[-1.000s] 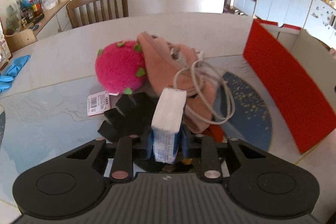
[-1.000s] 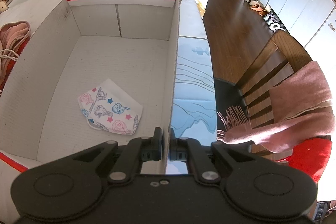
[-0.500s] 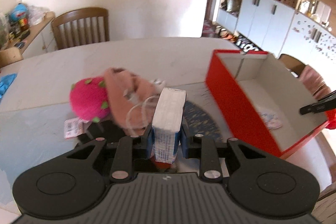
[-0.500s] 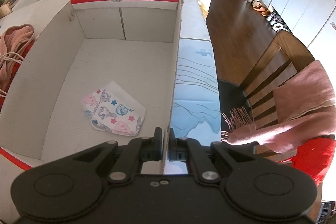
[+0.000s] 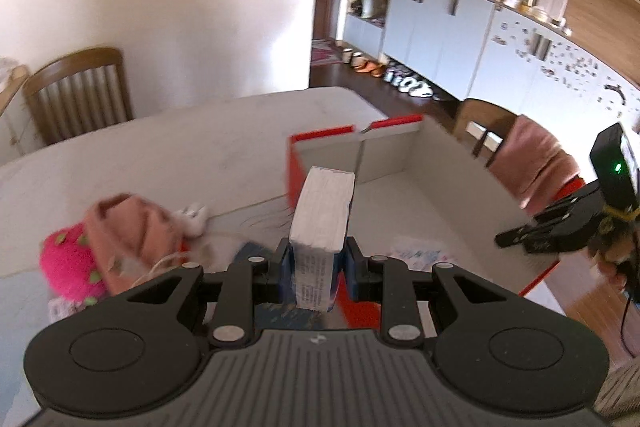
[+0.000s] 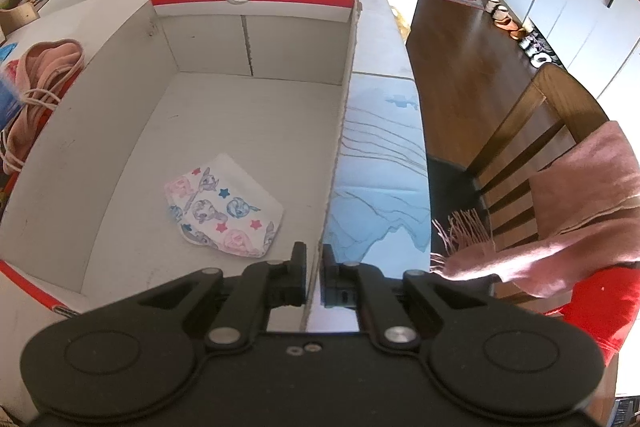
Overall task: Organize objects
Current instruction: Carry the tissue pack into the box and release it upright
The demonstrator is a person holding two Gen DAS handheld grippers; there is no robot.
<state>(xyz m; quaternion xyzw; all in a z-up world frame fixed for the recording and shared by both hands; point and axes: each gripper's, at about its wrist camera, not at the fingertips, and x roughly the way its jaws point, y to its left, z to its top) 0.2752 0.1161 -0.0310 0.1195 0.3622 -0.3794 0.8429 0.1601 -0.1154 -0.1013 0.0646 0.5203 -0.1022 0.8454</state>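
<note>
Left wrist view. The left gripper [image 5: 319, 263] pinches a small white-and-blue carton [image 5: 320, 227] between its two fingers, the carton standing upright and lifted off the table [image 5: 160, 155]. Landmark: the red cardboard box [image 5: 404, 163], open-topped with pale inner walls, resting on the table. The carton sits in front of the box's near-left corner as seen here; whether it is over the rim cannot be told. Left of the box lie a folded pink cloth [image 5: 128, 231], a white cable [image 5: 192, 223] touching it, and a pink plush dragon fruit [image 5: 68, 267] pressed against the cloth's far side. Inside the box, a patterned cloth [image 5: 420, 255] shows just past the gripper. At the box's right wall the right gripper [image 5: 548, 231] is seen, black, its tips at the wall. Beyond the box stands a wooden chair [image 5: 484, 131] draped with a pink scarf [image 5: 532, 163].

Right wrist view. The right gripper [image 6: 314, 275] has its fingers pressed close on the box's [image 6: 200, 131] right wall, the thin cardboard edge running between them. The patterned cloth [image 6: 224, 207] lies flat on the box floor, near that wall. Left of the box, outside it, lie the pink cloth [image 6: 44, 67] and cable [image 6: 24, 115]. Right of the box the table [image 6: 384, 155] shows a blue printed mat, then the chair [image 6: 532, 131] with the fringed scarf [image 6: 560, 211].
</note>
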